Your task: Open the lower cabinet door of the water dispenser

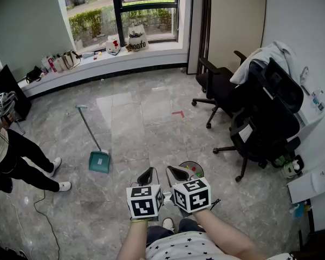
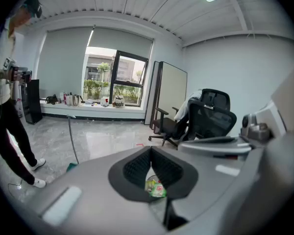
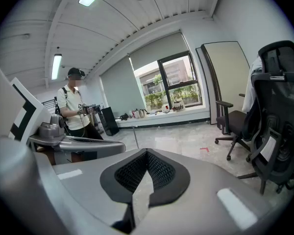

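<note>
Left gripper: jaws together with nothing in them; low and right of the dustpan, tipped down toward the floor.
Right gripper: jaws closed and empty; just beside the left gripper, on the side away from the dustpan.
Dustpan: green, on the grey tiled floor, its long handle slanting up toward the window.
Bin: small, round, with coloured wrappers inside; right of the dustpan, just past the right gripper.
Black chairs: well right of the dustpan.
Person: standing left of the dustpan.
Water dispenser: in none of the views.
</note>
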Demonstrator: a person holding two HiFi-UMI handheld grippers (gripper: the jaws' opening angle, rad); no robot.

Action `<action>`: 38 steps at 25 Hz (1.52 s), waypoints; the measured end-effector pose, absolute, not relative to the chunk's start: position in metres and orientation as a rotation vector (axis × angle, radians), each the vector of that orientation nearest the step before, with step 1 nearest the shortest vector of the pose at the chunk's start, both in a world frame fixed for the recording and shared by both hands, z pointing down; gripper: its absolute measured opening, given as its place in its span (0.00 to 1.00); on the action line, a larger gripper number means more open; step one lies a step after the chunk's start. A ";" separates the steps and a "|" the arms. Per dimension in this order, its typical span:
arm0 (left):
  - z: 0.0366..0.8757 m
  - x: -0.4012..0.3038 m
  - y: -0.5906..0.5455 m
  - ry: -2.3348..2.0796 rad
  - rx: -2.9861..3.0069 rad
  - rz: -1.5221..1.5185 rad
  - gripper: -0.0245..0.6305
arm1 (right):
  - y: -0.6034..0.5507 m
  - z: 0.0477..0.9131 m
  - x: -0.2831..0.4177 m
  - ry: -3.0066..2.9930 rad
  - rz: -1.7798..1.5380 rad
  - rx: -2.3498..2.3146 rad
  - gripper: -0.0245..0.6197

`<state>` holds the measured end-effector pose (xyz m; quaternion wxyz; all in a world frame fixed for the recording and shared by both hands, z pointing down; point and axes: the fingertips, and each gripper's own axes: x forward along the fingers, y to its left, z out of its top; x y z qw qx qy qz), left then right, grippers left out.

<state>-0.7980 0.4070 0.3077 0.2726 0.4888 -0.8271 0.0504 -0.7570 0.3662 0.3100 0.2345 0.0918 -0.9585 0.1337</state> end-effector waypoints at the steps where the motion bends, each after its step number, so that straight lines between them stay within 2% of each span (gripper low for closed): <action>1: 0.308 -0.798 0.408 -2.224 1.318 0.138 0.05 | 0.367 0.310 -0.757 -2.631 0.369 0.254 0.03; 8: 0.307 -0.784 0.396 -2.165 1.388 0.172 0.05 | 0.353 0.310 -0.737 -2.631 0.399 0.347 0.03; 17: 0.306 -0.705 0.312 -2.010 1.613 0.299 0.05 | 0.270 0.313 -0.636 -2.581 0.502 0.683 0.03; 28: 0.307 -0.520 0.169 -1.823 1.832 0.350 0.05 | 0.143 0.309 -0.441 -2.502 0.560 0.986 0.03; 38: 0.300 -0.312 0.053 -1.616 2.079 0.420 0.05 | 0.055 0.308 -0.231 -2.398 0.599 1.302 0.03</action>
